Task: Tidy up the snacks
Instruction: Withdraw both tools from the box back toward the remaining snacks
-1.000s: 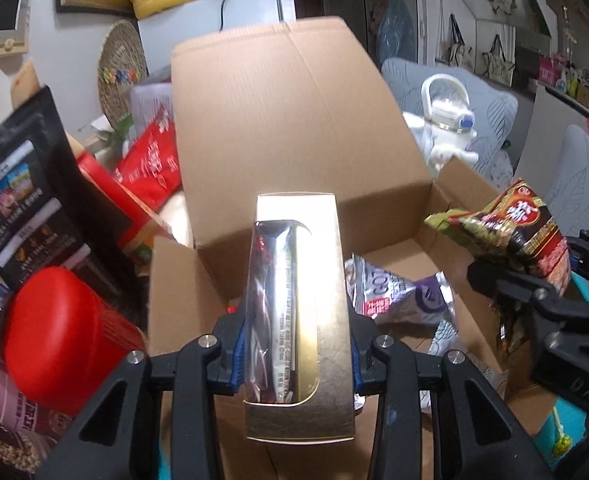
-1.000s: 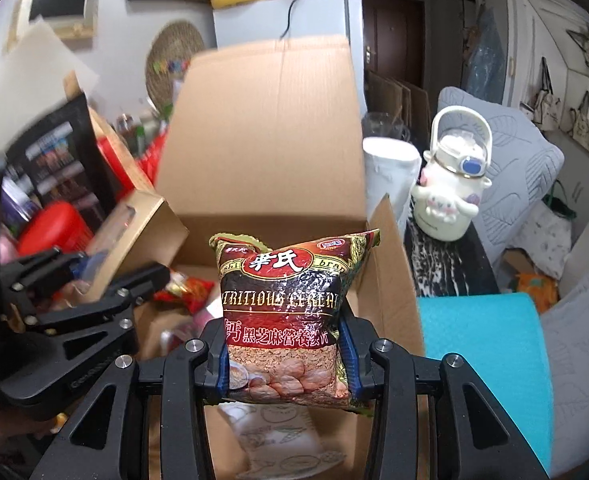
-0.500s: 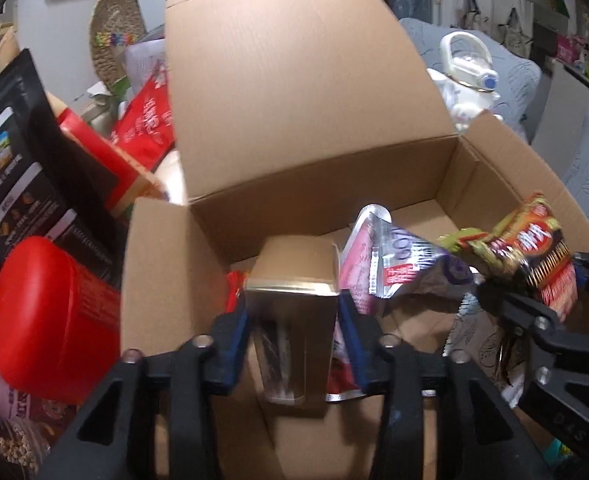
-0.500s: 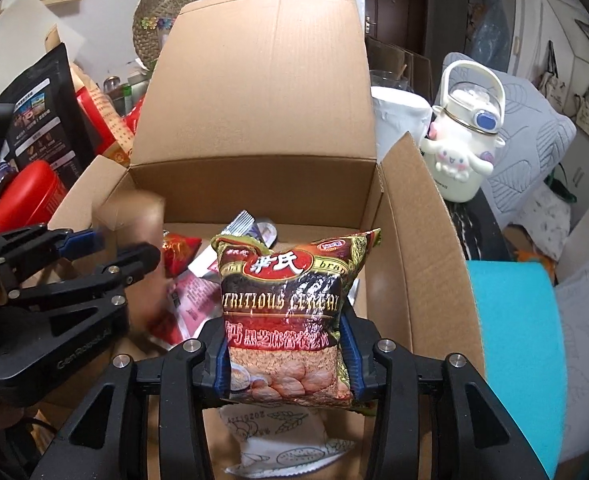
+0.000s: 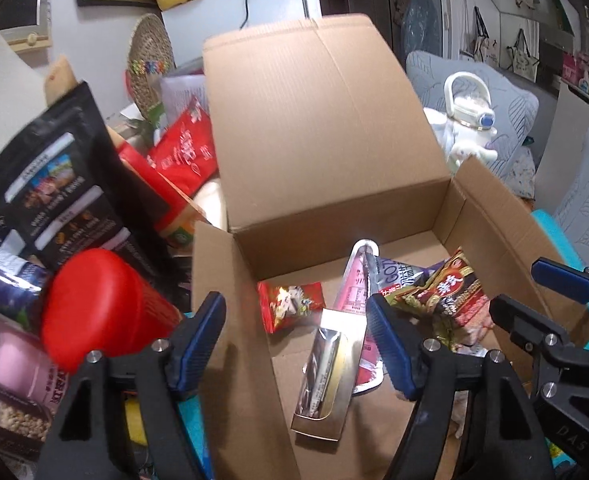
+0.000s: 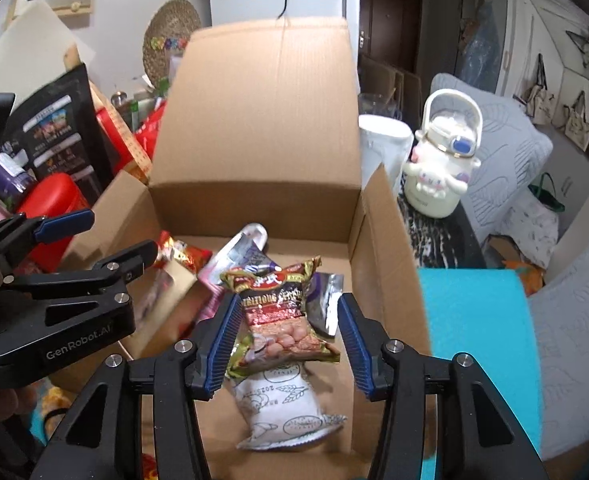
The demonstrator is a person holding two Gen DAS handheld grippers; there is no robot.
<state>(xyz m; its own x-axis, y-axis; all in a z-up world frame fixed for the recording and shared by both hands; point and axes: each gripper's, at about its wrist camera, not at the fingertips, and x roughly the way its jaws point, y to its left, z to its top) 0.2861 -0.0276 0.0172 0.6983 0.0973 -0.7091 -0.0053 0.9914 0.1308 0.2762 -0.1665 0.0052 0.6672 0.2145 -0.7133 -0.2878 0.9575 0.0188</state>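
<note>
Both snacks have left my jaws since a second ago: the gold box [image 5: 326,372] that my left gripper [image 5: 296,344] was clamping now lies inside the carton [image 5: 322,128], tilted against the pink pouch [image 5: 354,292], and the cereal bag [image 6: 280,312] that my right gripper [image 6: 284,344] was clamping has slumped between its pads. My left jaws are opening and stand wide apart, free of the box, one finger outside the carton's left wall and the other over its floor. My right jaws are released too; the cereal bag sits between them, leaning over a white packet [image 6: 290,412] on the carton floor, and I cannot tell whether the left pad still brushes it. A small red packet [image 5: 292,304] lies just beside the gold box, toward the carton's back wall. Outside the carton on the left stand a red tub [image 5: 102,312] and a black bag [image 5: 54,196].
</note>
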